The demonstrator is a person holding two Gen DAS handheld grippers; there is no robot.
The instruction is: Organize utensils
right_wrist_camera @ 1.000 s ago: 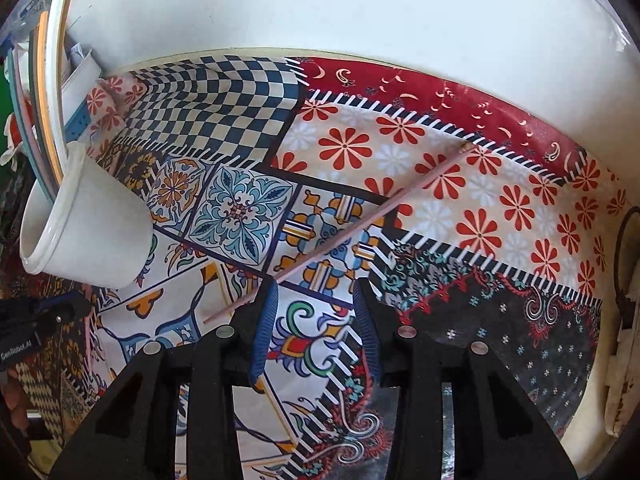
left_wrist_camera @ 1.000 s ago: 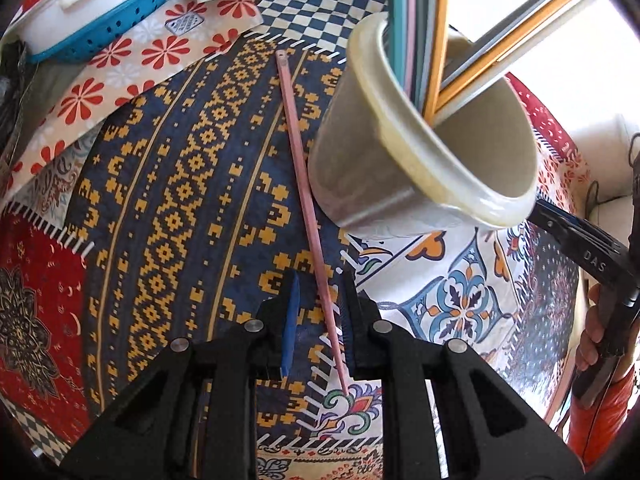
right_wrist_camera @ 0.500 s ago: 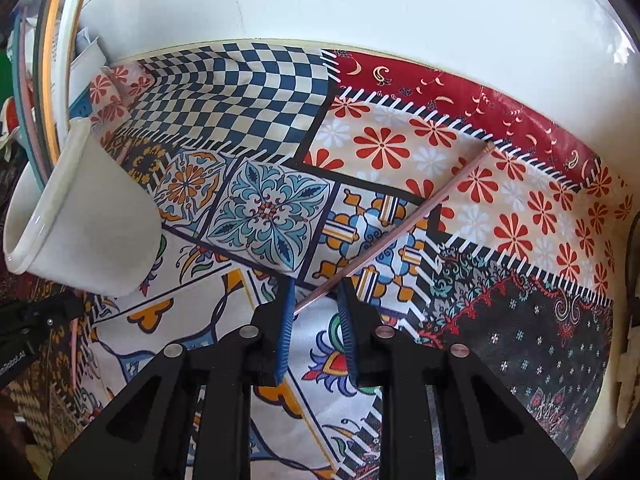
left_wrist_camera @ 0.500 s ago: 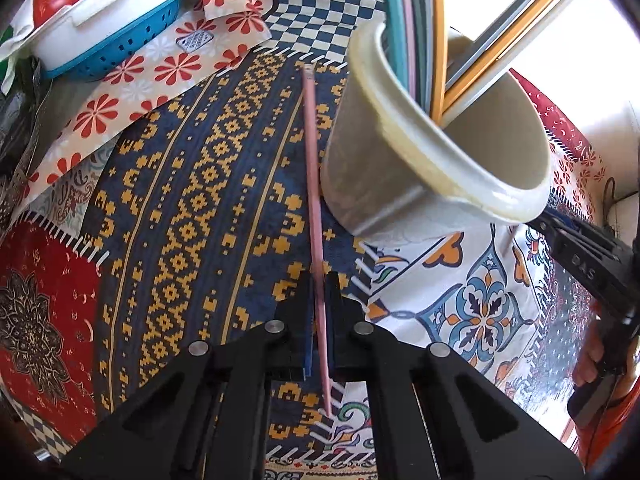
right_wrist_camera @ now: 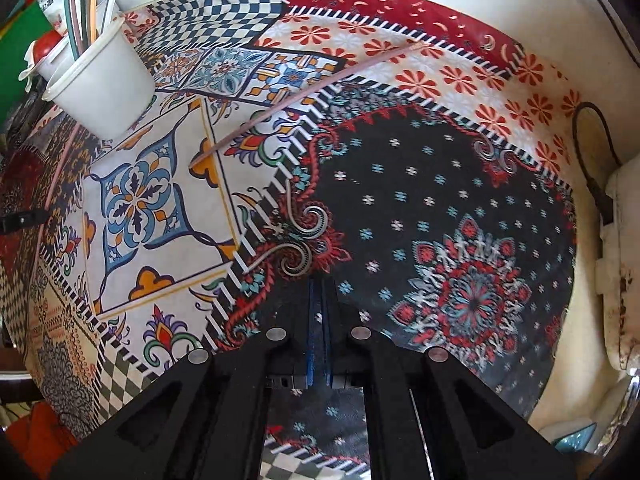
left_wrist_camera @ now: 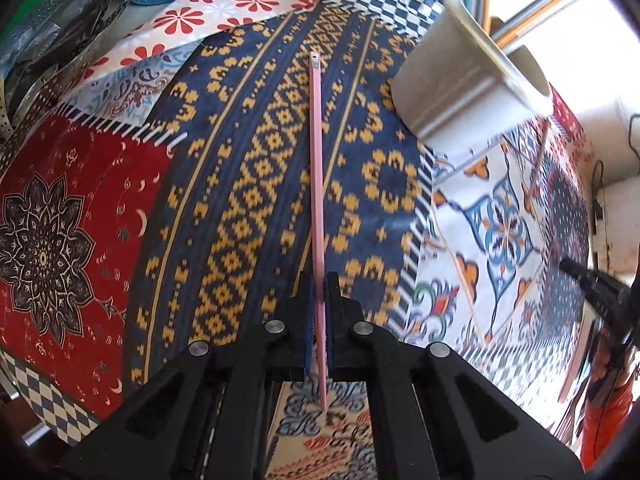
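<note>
Left gripper (left_wrist_camera: 318, 292) pinches pink chopstick (left_wrist_camera: 316, 168) near its low end, stick above patterned cloth (left_wrist_camera: 240, 184). Right gripper (right_wrist_camera: 319, 300) pressed together, empty; second chopstick (right_wrist_camera: 296, 96) lies on cloth. Advice: keep grip firm, tilt stick upright, lower tip-first into cup (left_wrist_camera: 452, 84).

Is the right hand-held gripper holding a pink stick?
No, the right hand-held gripper is shut on nothing; that pink stick lies on the tablecloth, away from it.
</note>
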